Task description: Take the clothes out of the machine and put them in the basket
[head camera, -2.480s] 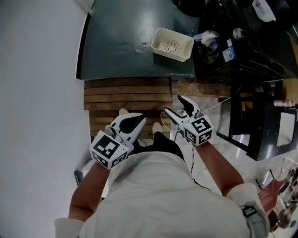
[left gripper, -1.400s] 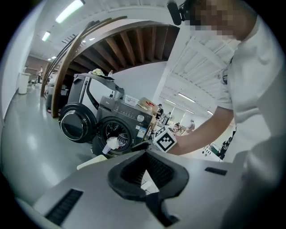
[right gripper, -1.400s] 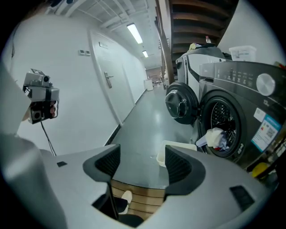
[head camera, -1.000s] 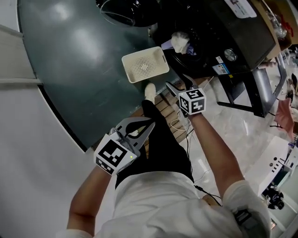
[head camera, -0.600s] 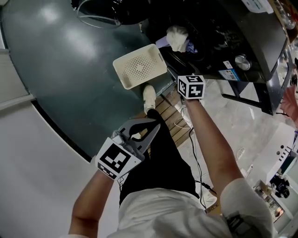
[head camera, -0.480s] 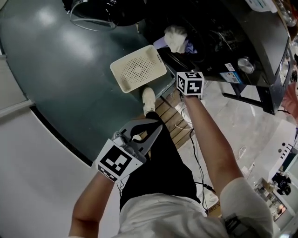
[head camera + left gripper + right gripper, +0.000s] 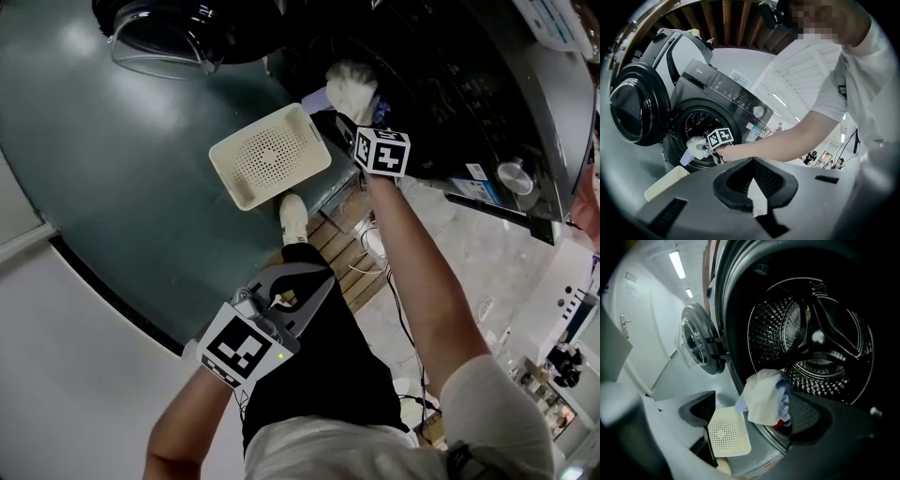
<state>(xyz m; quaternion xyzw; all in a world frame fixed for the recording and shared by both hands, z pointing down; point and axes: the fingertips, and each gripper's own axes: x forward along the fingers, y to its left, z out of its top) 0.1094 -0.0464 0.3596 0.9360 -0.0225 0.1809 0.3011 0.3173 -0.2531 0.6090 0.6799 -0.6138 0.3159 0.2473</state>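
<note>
A bundle of clothes [image 7: 352,80], white with light blue and a bit of red, hangs over the lower rim of the dark washing machine's [image 7: 459,84] mouth. My right gripper [image 7: 347,117] has reached it. Its jaws have just been opening and stand open on either side of the bundle [image 7: 764,394], not pressing on it. The cream perforated basket [image 7: 270,156] lies on the dark green floor just below the mouth, also seen in the right gripper view [image 7: 726,432]. My left gripper [image 7: 314,281] hangs back over my leg, shut and holding nothing.
The round machine door [image 7: 159,37] stands swung open to the left of the mouth. The steel drum [image 7: 820,343] behind the bundle looks dark. A wooden slatted board [image 7: 342,234] and cables [image 7: 375,248] lie on the floor by my shoe [image 7: 293,216].
My right gripper has moved forward and down to the machine's mouth, right up to the clothes. The left gripper has sunk a little lower. The basket and machine now sit nearer in view.
</note>
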